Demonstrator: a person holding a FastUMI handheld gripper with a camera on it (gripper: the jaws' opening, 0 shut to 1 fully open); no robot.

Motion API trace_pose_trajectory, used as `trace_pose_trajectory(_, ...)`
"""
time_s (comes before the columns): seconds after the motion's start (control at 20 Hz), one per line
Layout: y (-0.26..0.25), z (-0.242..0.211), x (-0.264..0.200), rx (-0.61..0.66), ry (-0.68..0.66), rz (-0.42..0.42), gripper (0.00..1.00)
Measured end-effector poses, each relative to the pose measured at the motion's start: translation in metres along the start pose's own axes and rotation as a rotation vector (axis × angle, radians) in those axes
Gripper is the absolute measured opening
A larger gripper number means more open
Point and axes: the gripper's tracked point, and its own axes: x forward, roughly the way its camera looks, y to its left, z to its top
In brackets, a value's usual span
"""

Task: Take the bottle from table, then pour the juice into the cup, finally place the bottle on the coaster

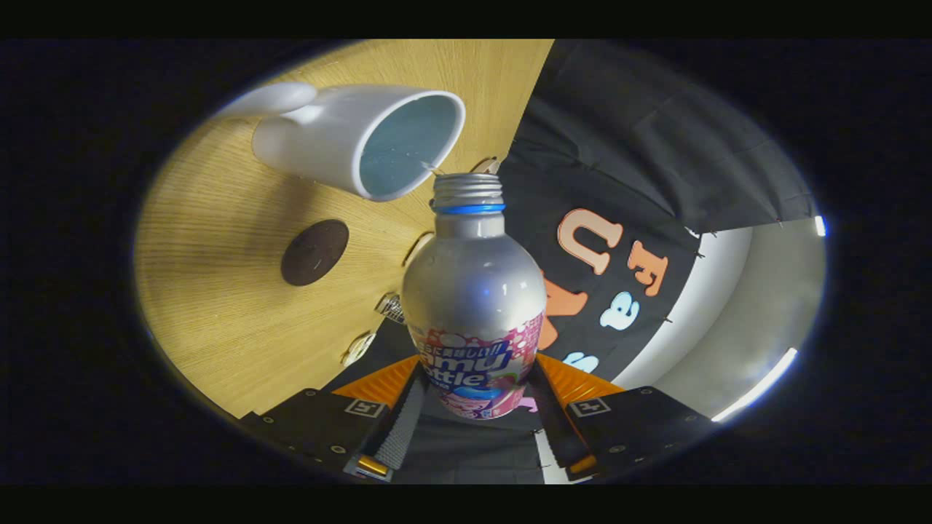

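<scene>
Tongs clamped on bottle body, both fingers pressing. Bottle tilted, uncapped mouth at rim of white cup, at 11 o'clock from the bottle. Pour apparently underway. Remaining: set bottle on dark coaster, at 9 o'clock on bench.

bottle: glossy metal | cup: smooth glazed ceramic | table: matt wood grain | coaster: dull
</scene>
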Motion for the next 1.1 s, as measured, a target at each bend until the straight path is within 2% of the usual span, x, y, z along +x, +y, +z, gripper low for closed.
trace_pose_trajectory(0.35,0.014,0.000,-0.005,0.119,0.009,0.051,0.76)
trace_pose_trajectory(0.5,0.031,0.007,-0.008,0.251,-0.017,0.128,0.76)
trace_pose_trajectory(0.65,0.039,0.006,-0.014,0.371,-0.008,0.164,0.76)
trace_pose_trajectory(0.75,0.050,0.002,-0.014,0.496,0.010,0.198,0.77)
trace_pose_trajectory(0.95,0.071,0.009,-0.021,0.915,0.040,0.320,0.77)
trace_pose_trajectory(1.1,0.072,0.009,-0.018,1.117,0.065,0.358,0.77)
